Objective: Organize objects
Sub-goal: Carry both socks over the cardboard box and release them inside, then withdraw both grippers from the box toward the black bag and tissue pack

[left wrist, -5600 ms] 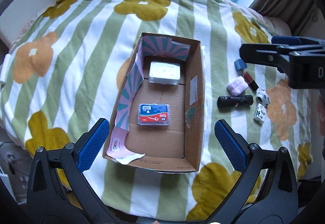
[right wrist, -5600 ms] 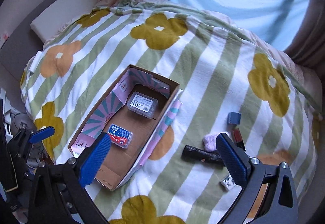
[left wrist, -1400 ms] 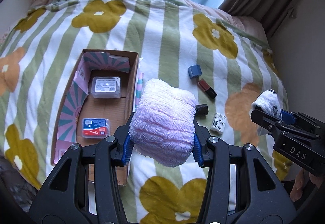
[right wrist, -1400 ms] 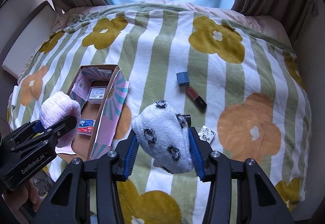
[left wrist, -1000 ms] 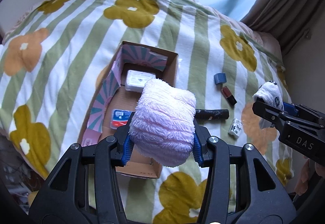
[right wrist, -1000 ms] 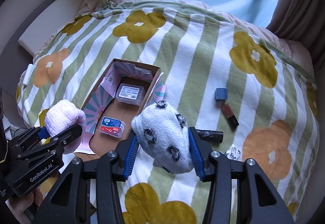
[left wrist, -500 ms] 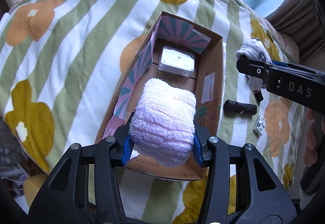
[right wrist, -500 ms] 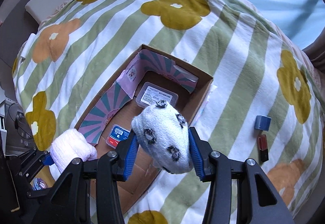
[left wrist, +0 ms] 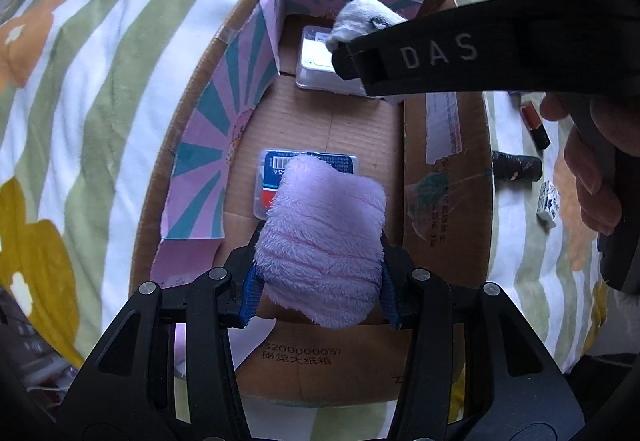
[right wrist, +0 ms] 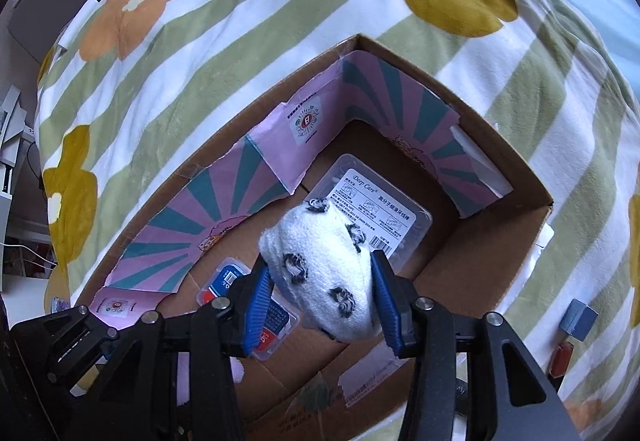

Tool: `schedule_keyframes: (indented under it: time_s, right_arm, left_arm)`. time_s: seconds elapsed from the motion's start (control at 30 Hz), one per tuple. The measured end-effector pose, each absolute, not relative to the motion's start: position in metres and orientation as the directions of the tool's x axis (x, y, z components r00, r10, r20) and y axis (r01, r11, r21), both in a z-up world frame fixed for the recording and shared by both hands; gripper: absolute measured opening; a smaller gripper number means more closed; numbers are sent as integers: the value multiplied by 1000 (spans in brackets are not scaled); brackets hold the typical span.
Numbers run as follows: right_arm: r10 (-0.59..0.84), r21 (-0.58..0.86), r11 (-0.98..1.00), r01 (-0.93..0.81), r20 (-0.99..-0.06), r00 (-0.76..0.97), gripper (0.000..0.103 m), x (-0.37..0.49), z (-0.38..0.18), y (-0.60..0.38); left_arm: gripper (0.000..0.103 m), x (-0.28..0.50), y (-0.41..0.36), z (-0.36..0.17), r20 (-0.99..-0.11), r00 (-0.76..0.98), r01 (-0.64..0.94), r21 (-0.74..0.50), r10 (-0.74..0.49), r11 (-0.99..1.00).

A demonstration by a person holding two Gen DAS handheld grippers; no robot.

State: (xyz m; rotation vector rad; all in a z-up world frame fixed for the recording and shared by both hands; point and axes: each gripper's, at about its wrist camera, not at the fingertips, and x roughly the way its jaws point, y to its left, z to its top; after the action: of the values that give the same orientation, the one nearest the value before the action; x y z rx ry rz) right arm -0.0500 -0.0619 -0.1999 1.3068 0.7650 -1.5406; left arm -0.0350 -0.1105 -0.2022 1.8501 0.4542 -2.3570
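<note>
Left gripper (left wrist: 320, 297) pinching the pink fluffy bundle (left wrist: 324, 241), poised over the cardboard box (left wrist: 448, 209) on the bed. Best lowered beside the blue packet (left wrist: 308, 165) before spreading fingers. Right gripper (right wrist: 320, 305) clamped on the spotted sock (right wrist: 320, 269), above the clear case (right wrist: 380, 209); same there.

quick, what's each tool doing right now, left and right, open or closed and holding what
Left tool: closed on the fluffy pink sock, over the cardboard box.
Right tool: closed on the white spotted sock, also over the box.
</note>
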Motion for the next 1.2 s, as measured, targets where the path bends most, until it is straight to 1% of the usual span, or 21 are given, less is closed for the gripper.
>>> schedule_keyframes:
  time_s: [0.17, 0.23, 0.27, 0.3, 0.33, 0.37, 0.43, 0.83, 1.2]
  right_arm:
    - [-274, 161, -330, 930, -959, 69, 44, -50, -204, -65]
    - [-277, 206, -324, 924, -954, 115, 49, -50, -206, -68]
    - [-276, 228, -321, 919, -951, 139, 61, -51, -207, -69]
    - [-280, 238, -321, 917, -949, 148, 71, -51, -207, -70]
    - [-288, 234, -322, 917, -947, 141, 90, -51, -206, -70]
    - [-302, 235, -321, 918, -944, 136, 93, -51, -204, -69]
    - [-319, 234, -328, 915, -939, 126, 93, -53, -201, -68]
    - [-318, 190, -371, 909, -946, 68, 93, -56, -187, -60]
    - [-336, 149, -405, 902, -942, 5, 93, -42, -135, -35]
  left_arm:
    - [43, -36, -104, -209, -967, -243, 223, -134, 78, -966]
    - [44, -36, -103, -210, -967, -243, 217, -131, 76, -967]
    - [47, -37, -103, -210, -966, -244, 217, -143, 88, -966]
    - [51, -38, -103, -211, -962, -245, 216, -179, 124, -960]
    - [71, -38, -105, -212, -955, -249, 215, -214, 158, -953]
    - [103, -38, -105, -211, -952, -257, 218, -224, 166, -950]
    - [103, -38, -103, -206, -944, -286, 211, -227, 162, -951]
    - [103, -36, -89, -204, -939, -312, 200, -211, 142, -957]
    - [103, -27, -83, -175, -931, -349, 199, -184, 106, -963]
